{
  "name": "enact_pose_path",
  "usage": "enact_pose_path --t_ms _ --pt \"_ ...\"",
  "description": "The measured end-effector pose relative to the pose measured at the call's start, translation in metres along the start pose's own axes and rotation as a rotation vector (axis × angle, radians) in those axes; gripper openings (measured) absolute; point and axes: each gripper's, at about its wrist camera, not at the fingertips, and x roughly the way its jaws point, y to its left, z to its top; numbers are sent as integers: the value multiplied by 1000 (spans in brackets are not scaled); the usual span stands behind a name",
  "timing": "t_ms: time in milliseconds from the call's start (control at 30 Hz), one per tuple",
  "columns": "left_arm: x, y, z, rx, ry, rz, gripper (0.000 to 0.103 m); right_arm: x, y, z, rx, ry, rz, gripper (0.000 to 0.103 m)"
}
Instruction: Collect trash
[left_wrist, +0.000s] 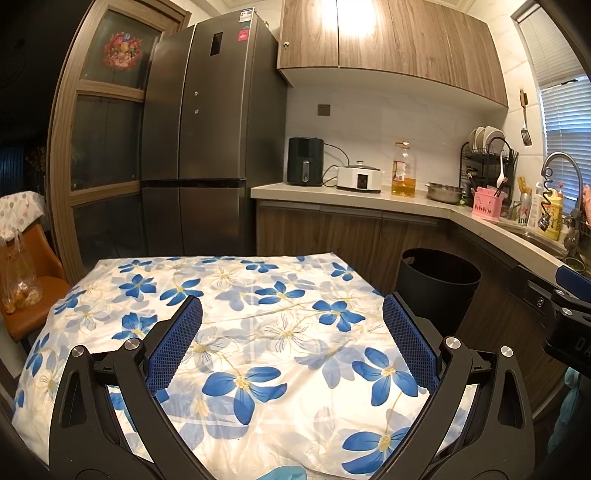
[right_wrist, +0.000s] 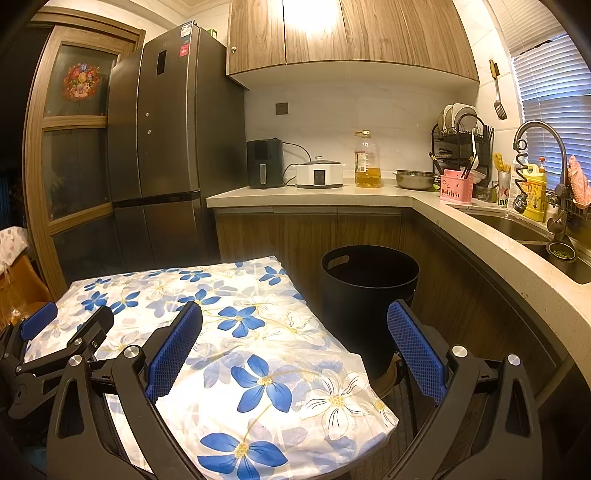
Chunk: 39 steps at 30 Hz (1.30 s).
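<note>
The right gripper (right_wrist: 295, 350) is hovering with jaws wide apart over the floral cloth (right_wrist: 258, 350). A black bin (right_wrist: 369, 295) is standing at one o'clock; the left gripper (right_wrist: 66, 328) is showing at nine o'clock.

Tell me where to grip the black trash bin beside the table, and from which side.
Grip the black trash bin at the rim by its cutout handle slot, coming from above. It stands upright and open-topped, so the thin rim likely suits two fingers; the round wall looks too wide. Both grippers are open.
</note>
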Motion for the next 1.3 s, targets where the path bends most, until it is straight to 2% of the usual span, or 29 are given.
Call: enact_pose_path --t_ms 1100,1300 --pt "-1 1 1 0 0 8 97 3 0 0 1 1 3 97" --pt "1 -4 -1 20 20 -19 97 4 -1 -3 3 4 5 97"
